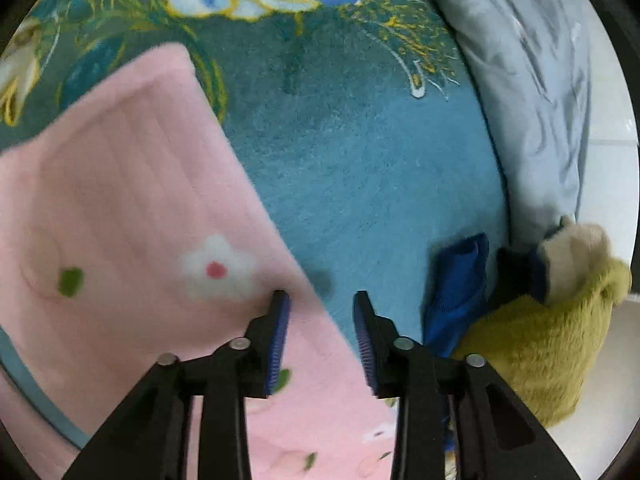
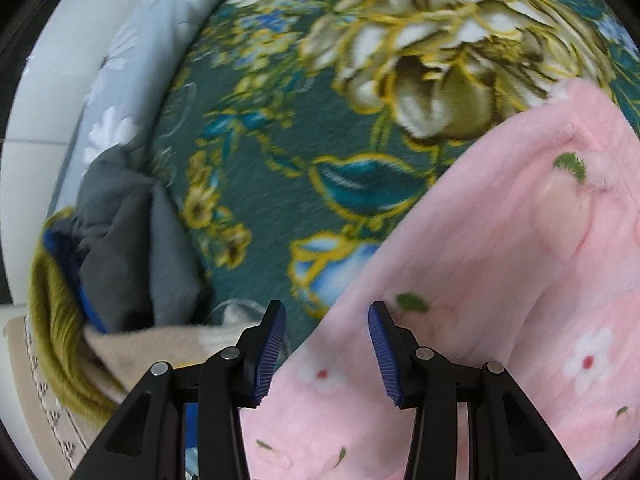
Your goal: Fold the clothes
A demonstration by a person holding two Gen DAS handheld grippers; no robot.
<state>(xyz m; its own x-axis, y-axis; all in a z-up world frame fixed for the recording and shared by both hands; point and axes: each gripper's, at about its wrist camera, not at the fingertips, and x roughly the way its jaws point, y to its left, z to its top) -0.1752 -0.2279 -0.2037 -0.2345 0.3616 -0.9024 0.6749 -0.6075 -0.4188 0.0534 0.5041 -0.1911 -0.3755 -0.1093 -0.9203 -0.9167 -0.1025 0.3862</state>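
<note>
Pink fleece, printed with small white flowers and green leaves, fills the left of the left wrist view: the pink garment [image 1: 132,208] lies spread on a teal floral blanket [image 1: 360,168], one straight edge running diagonally down toward the camera. The left hand-held gripper [image 1: 321,300] hangs over that edge with its jaws wide and nothing between them — one finger above the fleece, the other above bare blanket. Further right lie a blue cloth [image 1: 456,292] and an olive plush piece [image 1: 540,344], heaped against a pale grey quilt [image 1: 528,80].

In the right wrist view the heap sits at the left: a grey garment [image 2: 124,248] beside olive and beige fabric. The right hand-held gripper [image 2: 327,308] is likewise wide and empty, straddling the pink garment's edge, with the fleece running off to the right.

Whether this flat shape is a fold already laid or one layer waiting to be doubled, I cannot tell. The risk, as I judge it, is the pile: a deep closing bite could pinch the plush blanket along with the fleece and drag both, or catch one layer only and skew the edge.

The surface looks like a bed — soft and yielding. White tile shows beyond the quilt.
</note>
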